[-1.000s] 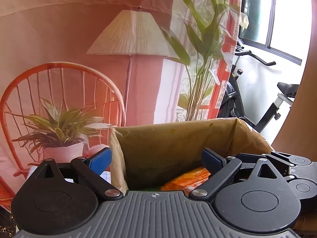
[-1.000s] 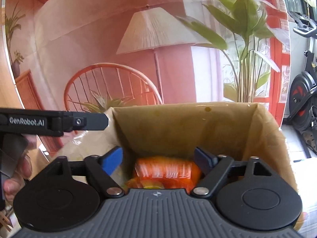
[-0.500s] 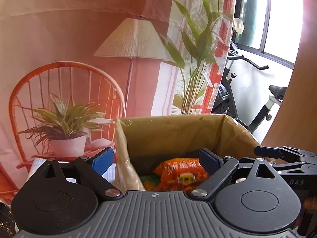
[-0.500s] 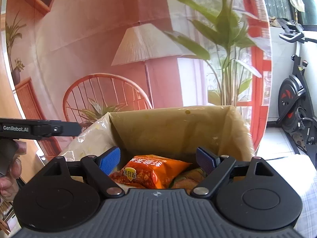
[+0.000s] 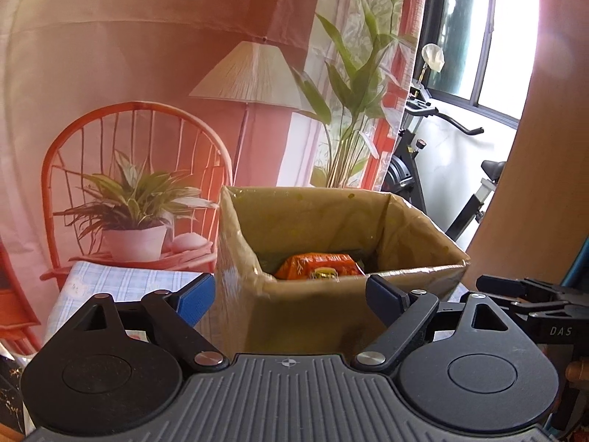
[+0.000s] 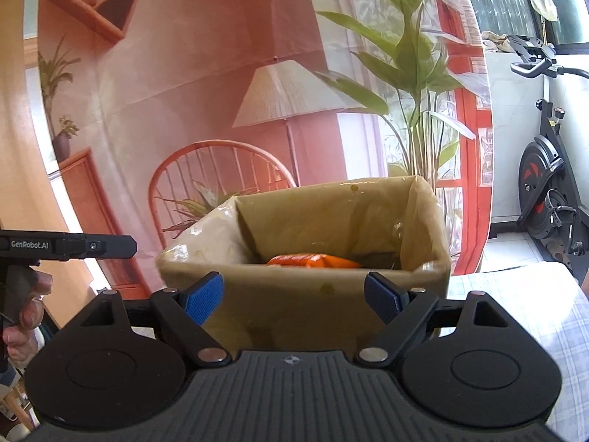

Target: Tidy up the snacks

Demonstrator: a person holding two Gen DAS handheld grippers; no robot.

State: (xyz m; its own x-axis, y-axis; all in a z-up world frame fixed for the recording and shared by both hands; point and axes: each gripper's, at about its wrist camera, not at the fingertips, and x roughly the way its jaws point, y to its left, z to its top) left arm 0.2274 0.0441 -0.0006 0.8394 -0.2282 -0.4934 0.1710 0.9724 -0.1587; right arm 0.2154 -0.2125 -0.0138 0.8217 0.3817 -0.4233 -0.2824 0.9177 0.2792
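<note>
L gripper (image 5: pixel 289 294): jaws wide apart, nothing clamped. They've just been closing a little, no item between the pads; only the near wall of the box sits behind the gap. Blue pads (image 5: pixel 195 300) clear of the cardboard.

R gripper (image 6: pixel 292 300): jaws wide, holding nothing. Blue pads (image 6: pixel 204 296) bare; box front wall seen thru the gap, not touched as far as I can tell.

Cardboard box (image 5: pixel 324 305): open-topped, upright, lined w/ clear plastic film that folds over the rim. Straight ahead of both grippers, just beyond the fingertips. In R wrist view same box (image 6: pixel 305 294), film bunched up at its left corner.

Orange snack packet (image 5: pixel 318 267): lying inside the box, low against the near wall, printed face up. R view shows only its top edge (image 6: pixel 313 260) over the rim. Something greenish beside it in the box, can't ID.

Checked tablecloth (image 5: pixel 121 283): box stands on it; cloth visible left of box in L view, right of box in R view.

R view, far left: L gripper's body seen side-on, person's hand (image 6: pixel 22 313) wrapped round its handle.

Backdrop (image 5: pixel 147 73): printed cloth w/ lamp, orange chair, potted plants. Exercise bike (image 6: pixel 548 191) behind, at right, near window.
</note>
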